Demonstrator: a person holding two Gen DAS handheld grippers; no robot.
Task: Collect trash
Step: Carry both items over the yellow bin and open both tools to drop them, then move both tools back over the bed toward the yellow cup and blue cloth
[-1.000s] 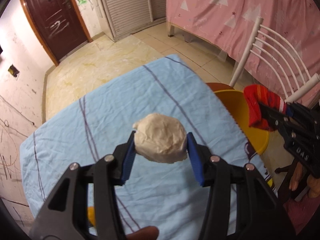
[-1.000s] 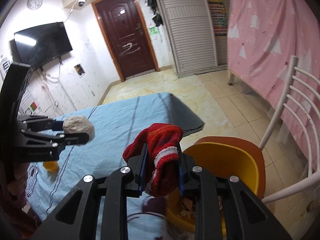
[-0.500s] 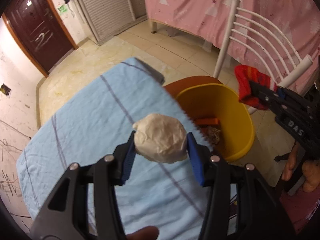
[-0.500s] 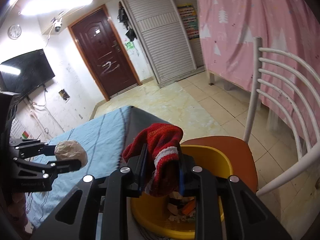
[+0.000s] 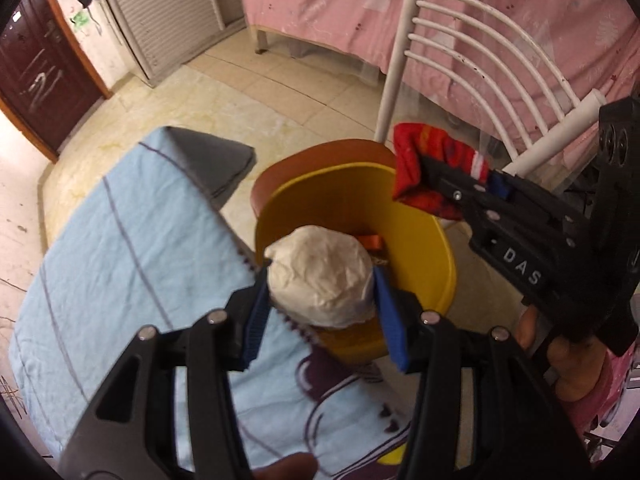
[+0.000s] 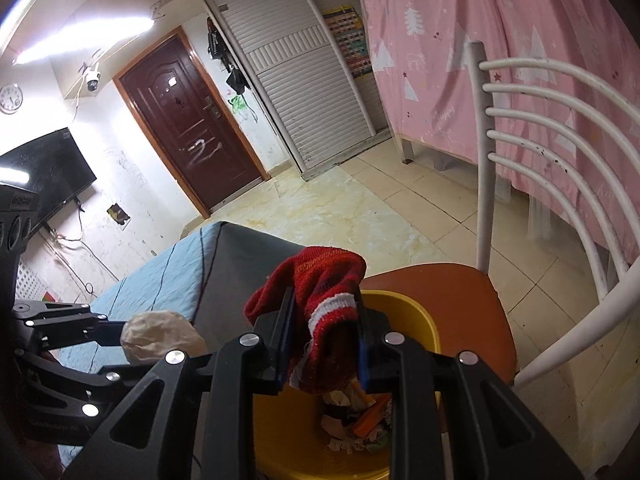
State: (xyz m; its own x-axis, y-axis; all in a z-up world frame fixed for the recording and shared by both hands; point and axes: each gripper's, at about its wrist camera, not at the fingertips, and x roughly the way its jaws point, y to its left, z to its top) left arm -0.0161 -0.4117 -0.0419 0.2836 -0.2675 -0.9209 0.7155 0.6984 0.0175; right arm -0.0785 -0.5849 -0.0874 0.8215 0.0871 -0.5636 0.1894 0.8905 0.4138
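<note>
**Two loads over one bin: where a drop could miss**

The crumpled paper ball is pinched between the blue pads of the left gripper, filling the gap at the picture's centre. Behind it, from about 12 to 3 o'clock, opens the yellow bin, which sits on the brown chair seat. The ball looks to hang over the bin's near rim rather than its middle, so letting go here risks it glancing off the edge and rolling onto the blue tablecloth at 9 o'clock or down to the floor. Being light and creased, it may also cling to a pad when the jaws part.

The red knitted sock is clamped in the right gripper, drooping from the pads with the bin mouth directly below, at 6 o'clock, where scraps already lie. Its loose upper fold bulges out at 11 o'clock; soft fabric could snag on a finger and dangle instead of falling.

In the left view the right gripper reaches in from 2 o'clock, close to the ball. The two tools might knock together above the bin if both advance.
</note>
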